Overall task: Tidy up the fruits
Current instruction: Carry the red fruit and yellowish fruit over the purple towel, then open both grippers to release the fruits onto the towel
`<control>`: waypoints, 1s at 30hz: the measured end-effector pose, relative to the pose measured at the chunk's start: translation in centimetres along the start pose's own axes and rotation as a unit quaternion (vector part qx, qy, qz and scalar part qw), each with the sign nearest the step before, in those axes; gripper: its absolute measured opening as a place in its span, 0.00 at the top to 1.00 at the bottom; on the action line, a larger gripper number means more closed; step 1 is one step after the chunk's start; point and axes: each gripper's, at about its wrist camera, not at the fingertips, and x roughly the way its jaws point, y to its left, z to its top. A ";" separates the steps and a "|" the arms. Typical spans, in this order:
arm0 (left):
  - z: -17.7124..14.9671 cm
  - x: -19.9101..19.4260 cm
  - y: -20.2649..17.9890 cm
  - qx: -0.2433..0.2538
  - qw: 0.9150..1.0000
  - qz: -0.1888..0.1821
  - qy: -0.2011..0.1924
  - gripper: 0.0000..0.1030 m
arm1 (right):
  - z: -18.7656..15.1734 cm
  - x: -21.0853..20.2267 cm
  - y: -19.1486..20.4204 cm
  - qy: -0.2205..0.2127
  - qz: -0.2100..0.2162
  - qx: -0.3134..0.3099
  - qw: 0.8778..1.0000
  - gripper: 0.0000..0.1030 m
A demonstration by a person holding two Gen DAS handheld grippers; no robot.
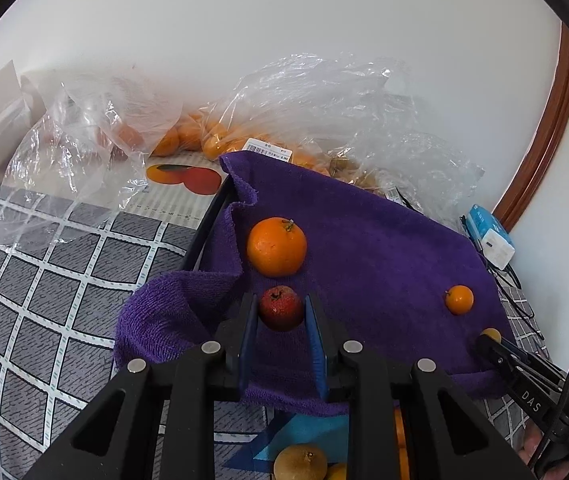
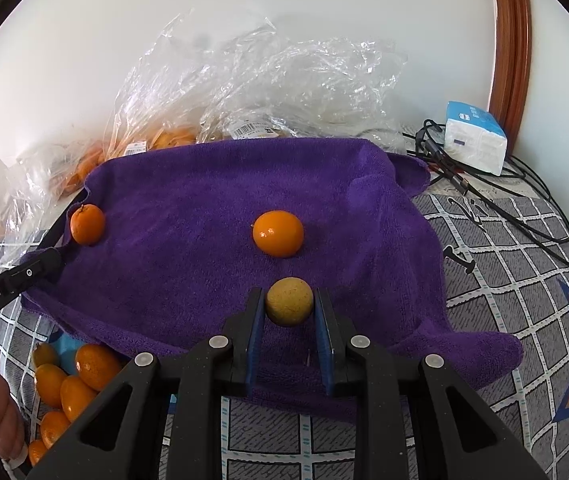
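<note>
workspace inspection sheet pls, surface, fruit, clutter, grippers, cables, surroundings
surface: purple towel spread over a grey checked cover.
job's things: large orange and small orange lie loose on the towel; a heap of small oranges sits off its near edge.
clutter: clear plastic bags with fruit along the wall, tissue pack.
grippers: left gripper shut on the red fruit; right gripper shut on the yellow-brown fruit.
cables: black cables trail beside the tissue pack.
surroundings: white wall, brown wooden frame.
</note>
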 end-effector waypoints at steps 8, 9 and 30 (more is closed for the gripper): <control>0.0 0.2 -0.2 0.002 1.000 0.002 -0.001 0.78 | -0.1 -0.1 0.2 -0.001 -0.005 -0.004 1.000 0.75; 0.0 0.1 -0.1 0.002 1.000 0.002 -0.001 0.78 | -0.1 -0.1 0.2 0.000 -0.005 -0.004 1.000 0.74; 0.2 -1.5 0.0 -0.002 0.999 0.006 -0.032 0.59 | 0.1 -2.5 -0.8 -0.043 0.003 0.029 0.999 0.39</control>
